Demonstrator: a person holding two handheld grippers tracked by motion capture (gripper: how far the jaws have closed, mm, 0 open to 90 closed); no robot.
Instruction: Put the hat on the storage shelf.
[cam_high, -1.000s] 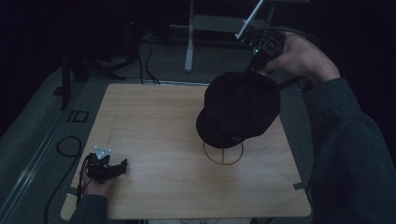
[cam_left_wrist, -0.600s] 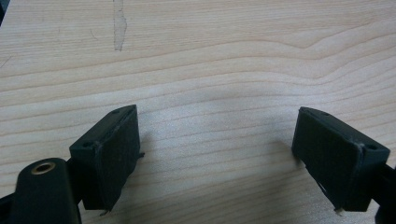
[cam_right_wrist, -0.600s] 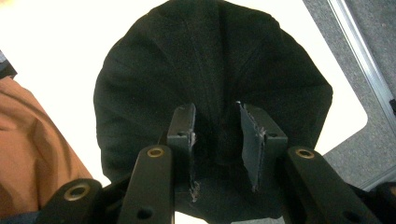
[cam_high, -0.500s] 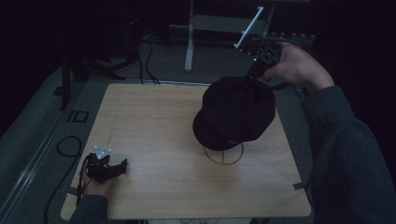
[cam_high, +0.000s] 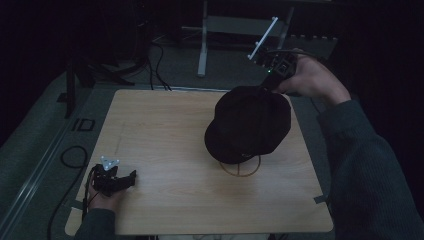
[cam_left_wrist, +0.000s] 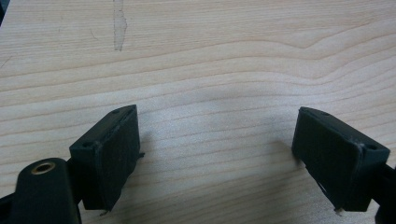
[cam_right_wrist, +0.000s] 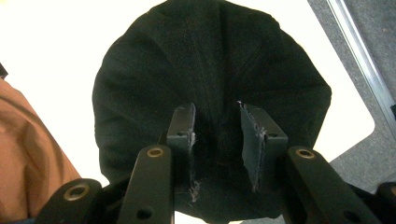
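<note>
Dim surroundings frame a pale wooden counter (cam_high: 165, 150) in the high view, with grey floor and cables beyond its far edge. On the counter's right half a black cap (cam_high: 248, 125) sits over a round wooden stand (cam_high: 241, 167), whose ring base shows just beneath the brim; the cap is tilted, brim toward the near side. The right tongs (cam_high: 267, 85), held by a hand coming from the right, meet the cap at its far, upper edge. The left tongs (cam_high: 131, 178) rest at the near left corner of the counter, well apart from the cap. Any marking on the cap's front is too dark and small to read. Left gripper view: the left tongs (cam_left_wrist: 217, 149) stand wide apart over bare wood grain, with nothing between the jaws. Right gripper view: the right tongs (cam_right_wrist: 217, 140) are drawn together on a pinch of the cap's black fabric (cam_right_wrist: 210, 70), the crown spreading out ahead of the jaws over the bright counter; no label or writing can be seen on this side.
</note>
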